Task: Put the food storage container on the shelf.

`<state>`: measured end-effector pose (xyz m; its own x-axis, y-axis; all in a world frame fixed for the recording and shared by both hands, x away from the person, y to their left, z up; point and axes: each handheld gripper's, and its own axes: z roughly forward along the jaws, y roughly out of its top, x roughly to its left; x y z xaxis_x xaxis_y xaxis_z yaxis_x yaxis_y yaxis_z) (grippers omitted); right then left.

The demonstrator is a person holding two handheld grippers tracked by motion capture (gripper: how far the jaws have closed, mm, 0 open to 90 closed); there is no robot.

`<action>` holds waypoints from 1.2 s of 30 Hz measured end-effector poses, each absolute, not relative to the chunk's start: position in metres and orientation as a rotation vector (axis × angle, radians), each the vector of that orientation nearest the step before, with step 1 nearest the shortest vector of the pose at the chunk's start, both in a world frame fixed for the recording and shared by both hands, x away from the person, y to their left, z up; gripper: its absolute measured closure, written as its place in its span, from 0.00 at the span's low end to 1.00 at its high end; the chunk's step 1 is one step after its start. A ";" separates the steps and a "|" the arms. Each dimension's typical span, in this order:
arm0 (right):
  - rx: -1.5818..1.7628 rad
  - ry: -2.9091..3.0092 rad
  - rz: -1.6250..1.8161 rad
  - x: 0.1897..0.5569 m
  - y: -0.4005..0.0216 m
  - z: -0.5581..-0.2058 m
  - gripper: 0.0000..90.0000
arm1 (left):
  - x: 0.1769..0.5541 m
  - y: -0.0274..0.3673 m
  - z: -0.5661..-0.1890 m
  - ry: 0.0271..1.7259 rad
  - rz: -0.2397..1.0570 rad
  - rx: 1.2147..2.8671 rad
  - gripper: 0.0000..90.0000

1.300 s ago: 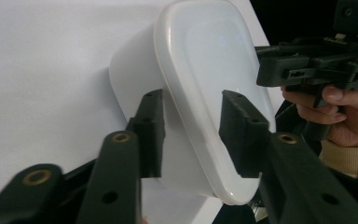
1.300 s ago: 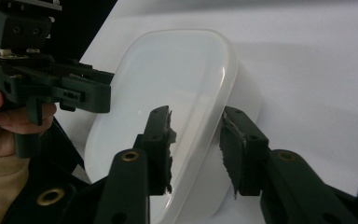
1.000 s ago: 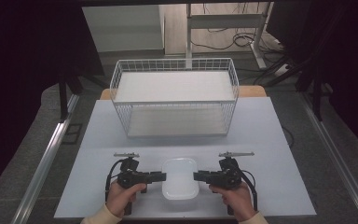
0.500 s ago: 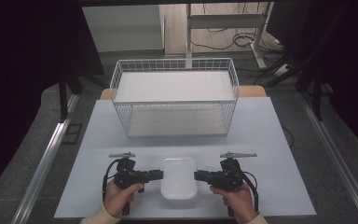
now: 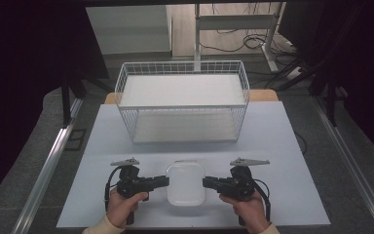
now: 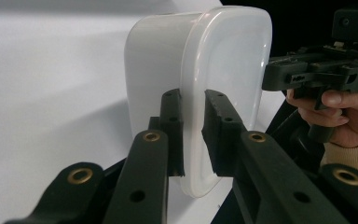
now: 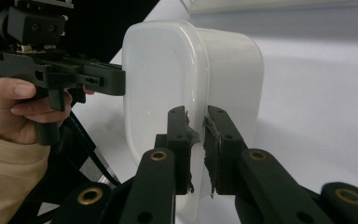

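Two tongs pinch white tub (image 5: 186,183) rim: left tongs (image 5: 164,182) at left edge, right tongs (image 5: 207,183) opposite. Basket (image 5: 182,109) directly beyond, far side of tabletop (image 5: 282,141).

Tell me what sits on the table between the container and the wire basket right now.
Nothing: in the high view the white table is bare between the lidded container and the wire basket.

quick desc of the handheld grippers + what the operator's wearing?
Both the left gripper and right gripper are black, with paired jaws on brass-pinned links, a grey three-cornered plate on top and a trailing black cable. The right jaws' pads look frayed. Sleeves are beige knit.
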<state>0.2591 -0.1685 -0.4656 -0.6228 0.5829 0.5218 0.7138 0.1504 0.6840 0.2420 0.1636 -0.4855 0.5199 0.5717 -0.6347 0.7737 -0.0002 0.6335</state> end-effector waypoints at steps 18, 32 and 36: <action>-1.190 -2.381 -1.582 0.248 -0.165 -0.442 0.89 | 0.233 0.166 -0.464 1.083 -0.140 1.683 0.87; -1.126 -2.413 -1.672 0.247 -0.164 -0.416 0.89 | 0.239 0.170 -0.437 1.018 -0.087 1.677 0.87; -1.108 -2.432 -1.692 0.251 -0.164 -0.407 0.89 | 0.243 0.169 -0.427 1.001 -0.066 1.677 0.87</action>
<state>0.2506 -0.1645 -0.4069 -0.7545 0.5497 0.3584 0.5272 0.1825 0.8299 0.2431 0.1695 -0.4271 0.6378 0.5728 -0.5148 0.6351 -0.0131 0.7723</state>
